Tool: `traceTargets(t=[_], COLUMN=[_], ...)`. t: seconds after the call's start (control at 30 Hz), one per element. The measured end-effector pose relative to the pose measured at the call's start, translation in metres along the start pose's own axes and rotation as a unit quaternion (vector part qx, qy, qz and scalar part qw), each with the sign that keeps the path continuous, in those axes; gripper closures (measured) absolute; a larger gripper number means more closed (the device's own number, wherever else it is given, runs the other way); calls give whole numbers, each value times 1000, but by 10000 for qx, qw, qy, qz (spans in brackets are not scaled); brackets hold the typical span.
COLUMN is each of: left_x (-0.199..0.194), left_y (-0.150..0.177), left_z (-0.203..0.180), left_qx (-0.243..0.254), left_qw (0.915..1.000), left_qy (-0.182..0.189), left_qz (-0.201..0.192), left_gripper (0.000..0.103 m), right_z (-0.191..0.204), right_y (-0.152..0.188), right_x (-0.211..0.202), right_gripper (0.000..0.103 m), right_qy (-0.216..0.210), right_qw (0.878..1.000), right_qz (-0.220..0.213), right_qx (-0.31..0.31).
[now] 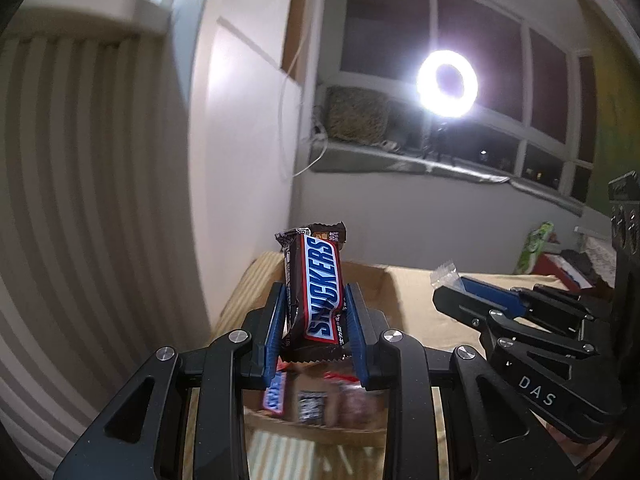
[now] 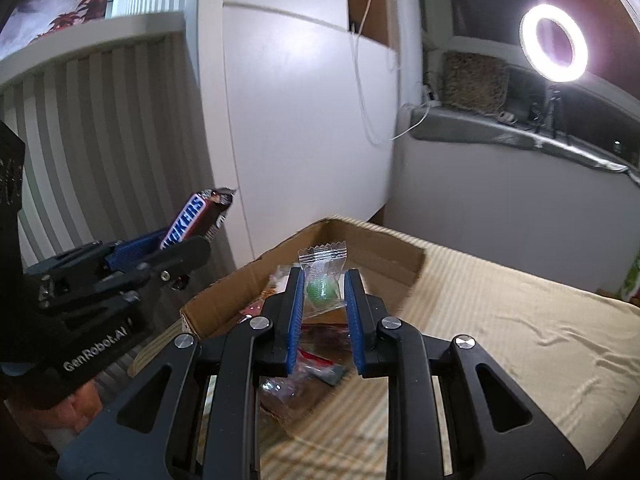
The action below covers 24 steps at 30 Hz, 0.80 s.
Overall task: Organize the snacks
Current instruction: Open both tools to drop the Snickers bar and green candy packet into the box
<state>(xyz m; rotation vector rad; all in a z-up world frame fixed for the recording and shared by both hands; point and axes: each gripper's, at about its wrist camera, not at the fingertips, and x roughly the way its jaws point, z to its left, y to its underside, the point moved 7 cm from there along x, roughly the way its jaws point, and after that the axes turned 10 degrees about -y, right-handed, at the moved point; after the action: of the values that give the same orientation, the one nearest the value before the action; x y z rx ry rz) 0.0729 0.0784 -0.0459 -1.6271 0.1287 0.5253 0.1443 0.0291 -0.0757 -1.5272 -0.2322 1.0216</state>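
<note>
My left gripper [image 1: 316,292] is shut on a brown Snickers bar [image 1: 316,296] that stands upright between the blue pads, above a cardboard box [image 1: 384,280]. In the right wrist view the same bar [image 2: 192,220] sticks up from the left gripper [image 2: 176,246] at the left. My right gripper [image 2: 322,280] is shut on a clear wrapper with a green candy [image 2: 322,288] inside, held over the open cardboard box [image 2: 376,248]. The right gripper [image 1: 452,286] also shows at the right of the left wrist view, with the clear wrapper [image 1: 444,274] poking out.
The box holds several loose wrapped snacks [image 2: 312,360], blurred beneath the fingers. It sits on a beige striped cloth [image 2: 500,320]. A white cabinet [image 2: 300,120] stands behind, a ring light [image 2: 554,42] on the windowsill, and a green packet [image 1: 534,248] at far right.
</note>
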Motion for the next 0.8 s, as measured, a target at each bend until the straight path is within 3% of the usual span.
traceTargets(t=[0.27, 0.33, 0.37, 0.4, 0.47, 0.8], left_x=[45, 54, 56, 58, 59, 48], left_y=[29, 37, 39, 40, 39, 34], left_z=[9, 9, 8, 9, 11, 21], left_qx=[0, 12, 5, -4, -34, 22], left_qw=[9979, 9970, 9969, 9970, 9972, 9976], left_qy=[-108, -100, -116, -155, -228, -336], left_qz=[631, 770, 776, 756, 707, 603], left_gripper=[75, 71, 61, 50, 43, 39], right_z=[-17, -23, -26, -29, -33, -25], right_y=[15, 16, 16, 16, 15, 14], right_x=[43, 49, 51, 52, 52, 30], right_gripper=[80, 66, 49, 44, 44, 40], right_qy=[-126, -67, -54, -53, -20, 36], right_qw=[9994, 9993, 9993, 9992, 9993, 9996], right_qz=[263, 283, 278, 255, 228, 28], right_qx=[170, 220, 261, 291, 305, 268])
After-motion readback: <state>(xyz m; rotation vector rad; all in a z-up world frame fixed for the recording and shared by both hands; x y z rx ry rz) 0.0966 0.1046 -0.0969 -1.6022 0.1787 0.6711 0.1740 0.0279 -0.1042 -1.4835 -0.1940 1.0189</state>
